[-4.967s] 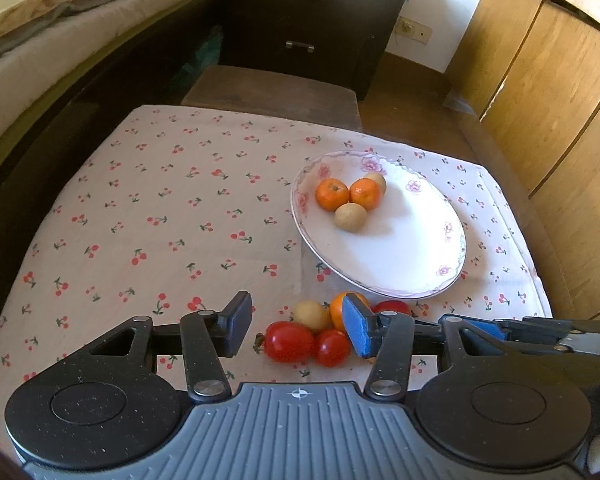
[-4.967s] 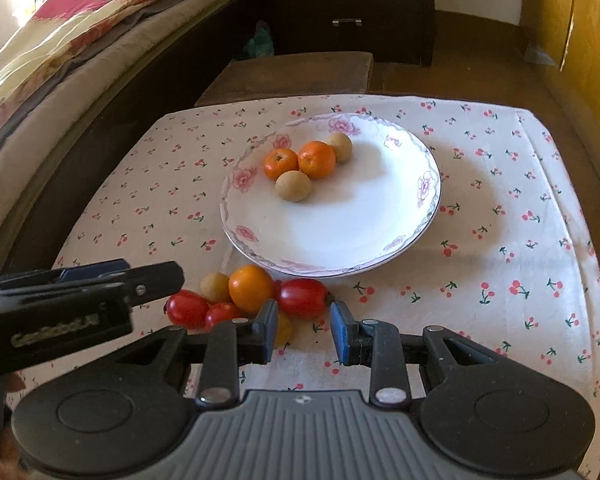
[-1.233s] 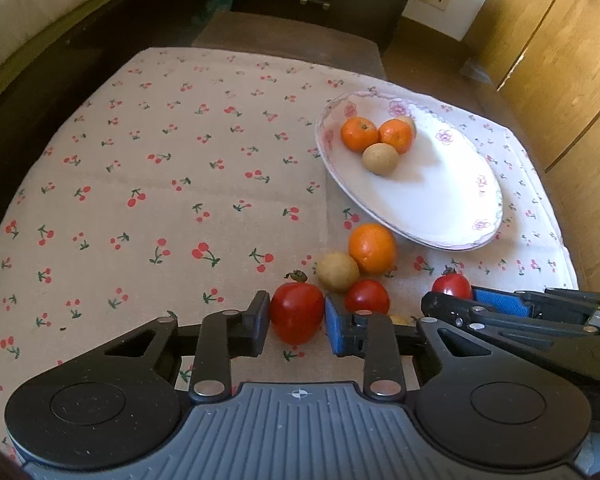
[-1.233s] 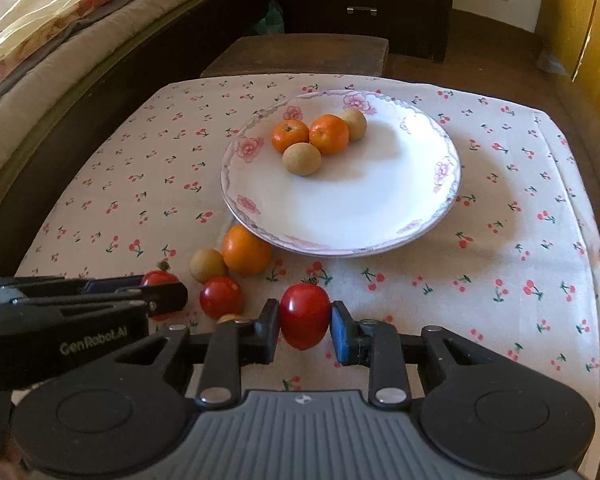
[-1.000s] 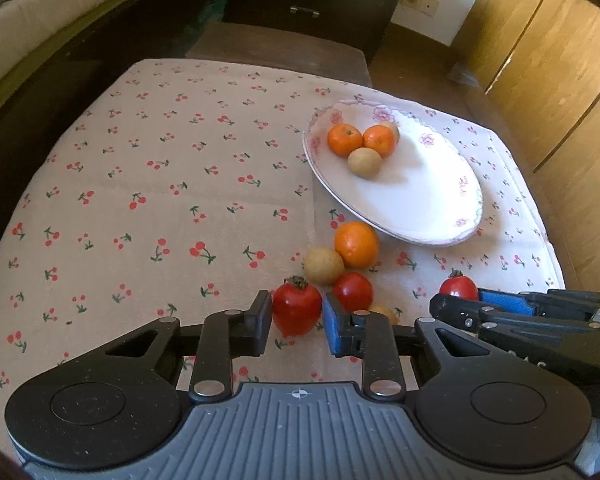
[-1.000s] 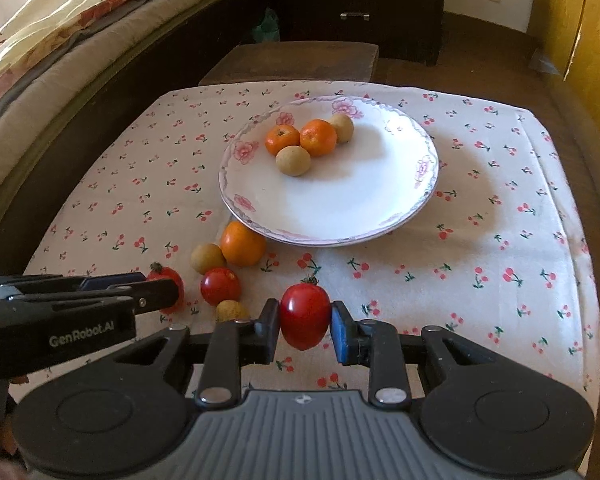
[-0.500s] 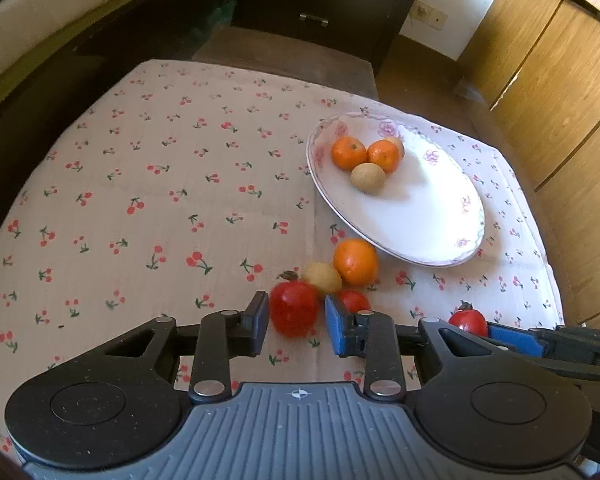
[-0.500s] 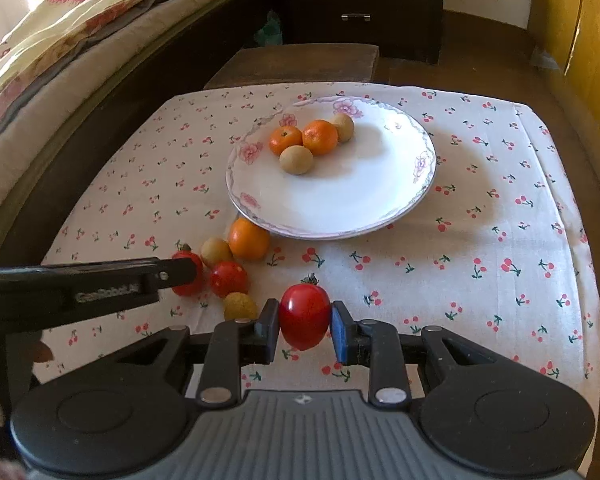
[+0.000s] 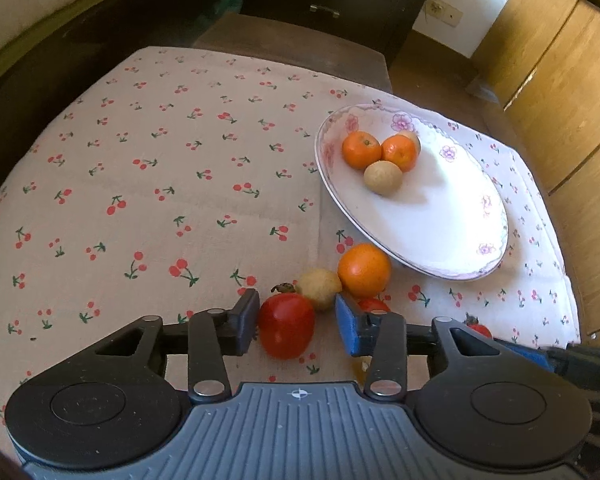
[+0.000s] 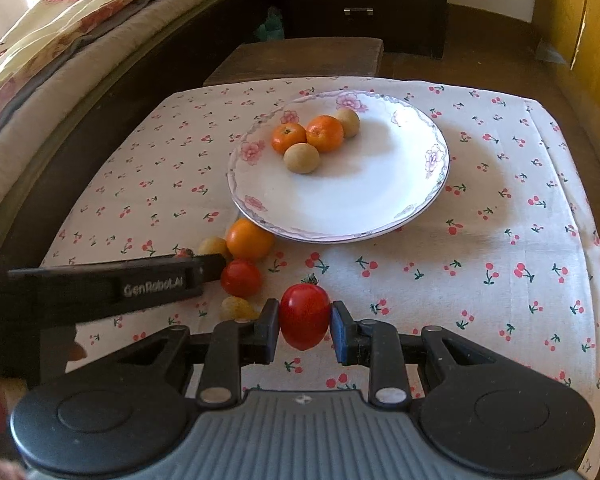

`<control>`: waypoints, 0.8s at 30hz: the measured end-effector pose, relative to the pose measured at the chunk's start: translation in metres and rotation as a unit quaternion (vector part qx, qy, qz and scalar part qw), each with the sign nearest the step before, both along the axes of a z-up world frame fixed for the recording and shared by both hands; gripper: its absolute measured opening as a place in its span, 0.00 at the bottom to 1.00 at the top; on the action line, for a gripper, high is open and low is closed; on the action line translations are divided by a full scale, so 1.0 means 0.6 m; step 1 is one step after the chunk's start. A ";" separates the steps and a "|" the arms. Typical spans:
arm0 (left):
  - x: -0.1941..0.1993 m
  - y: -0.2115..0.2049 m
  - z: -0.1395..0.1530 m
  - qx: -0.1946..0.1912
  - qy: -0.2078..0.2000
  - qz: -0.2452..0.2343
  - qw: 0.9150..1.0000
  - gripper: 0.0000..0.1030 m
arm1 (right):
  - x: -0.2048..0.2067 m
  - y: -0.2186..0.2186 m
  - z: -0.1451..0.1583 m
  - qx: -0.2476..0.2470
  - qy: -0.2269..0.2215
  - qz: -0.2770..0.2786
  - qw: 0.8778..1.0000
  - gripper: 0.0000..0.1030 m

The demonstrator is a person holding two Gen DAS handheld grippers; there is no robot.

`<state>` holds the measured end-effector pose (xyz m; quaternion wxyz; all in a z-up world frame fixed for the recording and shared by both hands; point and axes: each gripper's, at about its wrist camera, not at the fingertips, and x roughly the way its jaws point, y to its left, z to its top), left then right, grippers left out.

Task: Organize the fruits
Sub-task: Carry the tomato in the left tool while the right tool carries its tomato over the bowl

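A cloth printed with small red cherries covers the tabletop (image 9: 148, 184). On it stands a wide, shallow white plate (image 10: 380, 200) of glazed ware with pink flowers and a thin scrolled line round its rim. Two dimpled mandarins (image 10: 325, 133) and two smooth, pale tan round fruits (image 10: 301, 158) sit touching in a cluster at the plate's far left side.

Just beside the plate's near rim a loose group lies on the cloth: a larger orange (image 9: 364, 270), a tan fruit (image 9: 320, 284) touching it, a small red tomato (image 10: 241, 278), and another pale fruit (image 10: 238, 308) nearer the camera.

The left tool (image 9: 296, 320) points down at this group, its jaws opening. A glossy red tomato with a dry stem (image 9: 286, 325) lies between them, just beside the black pad and clear of the blue one; it seems to rest on the cloth.

The right tool (image 10: 305, 326) is clenched on a second glossy tomato (image 10: 304, 316), held above the cloth, near the plate's front rim. The left tool's dark body crosses the right view and hides part of the loose fruit. A bed, a dark drawer chest and wooden cupboard doors surround the tabletop.
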<state>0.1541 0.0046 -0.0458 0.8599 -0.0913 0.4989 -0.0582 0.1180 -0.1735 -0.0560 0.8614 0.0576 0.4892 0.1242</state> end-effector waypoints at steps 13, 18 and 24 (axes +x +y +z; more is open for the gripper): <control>-0.041 0.007 0.037 0.000 -0.020 -0.019 1.000 0.36 | -0.013 -0.004 0.022 0.001 -0.015 -0.003 1.000 0.28; -0.041 -0.007 0.056 -0.004 -0.033 -0.030 0.999 0.36 | -0.004 -0.012 0.037 -0.001 -0.027 -0.010 1.000 0.28; -0.016 -0.025 0.064 -0.014 -0.041 -0.036 0.998 0.36 | 0.026 -0.028 0.044 -0.001 -0.033 -0.025 0.999 0.28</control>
